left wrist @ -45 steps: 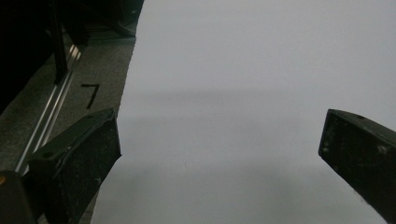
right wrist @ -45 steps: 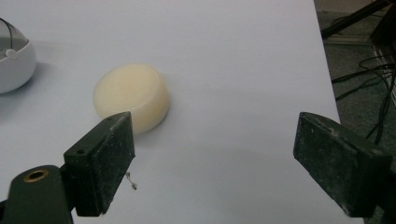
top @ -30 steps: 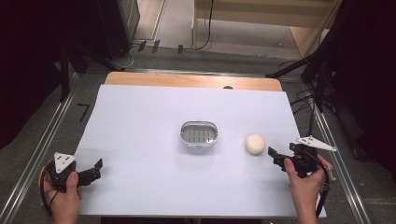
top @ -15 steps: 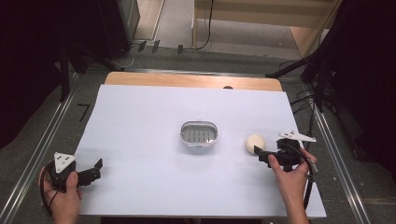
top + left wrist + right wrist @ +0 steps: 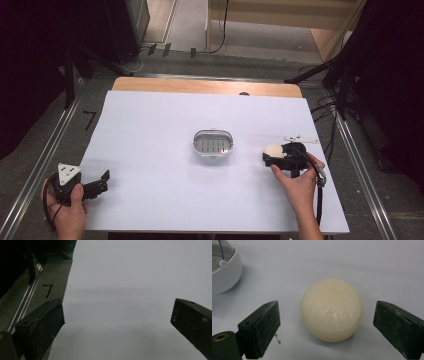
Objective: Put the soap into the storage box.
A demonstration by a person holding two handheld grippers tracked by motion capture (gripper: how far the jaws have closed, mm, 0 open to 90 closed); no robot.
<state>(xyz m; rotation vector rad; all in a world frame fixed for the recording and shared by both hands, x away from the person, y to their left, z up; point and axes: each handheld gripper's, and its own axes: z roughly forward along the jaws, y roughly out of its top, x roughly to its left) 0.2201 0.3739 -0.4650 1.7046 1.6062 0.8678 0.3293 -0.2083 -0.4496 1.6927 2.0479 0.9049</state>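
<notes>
A cream-coloured, rounded bar of soap sits on the white table, squarely between the spread jaws of the right gripper, with clear table showing on either side of it and neither jaw touching it. Its surface looks smooth and waxy, with faint fine streaks, so it is likely solid, fairly light and somewhat slippery; a firm pinch across its widest part, low enough that the pads meet the bulge and not the sloping top, appears the safest hold, since a grip set high could squeeze it out. Just beyond the left-hand jaw in the right gripper view stands a white oval dish with a slotted insert, near the soap but apart from it. Seen from above, that dish lies at the table's middle, the right gripper to its right. At the near left corner the left gripper rests in the person's hand, jaws wide apart over bare table, holding nothing.
</notes>
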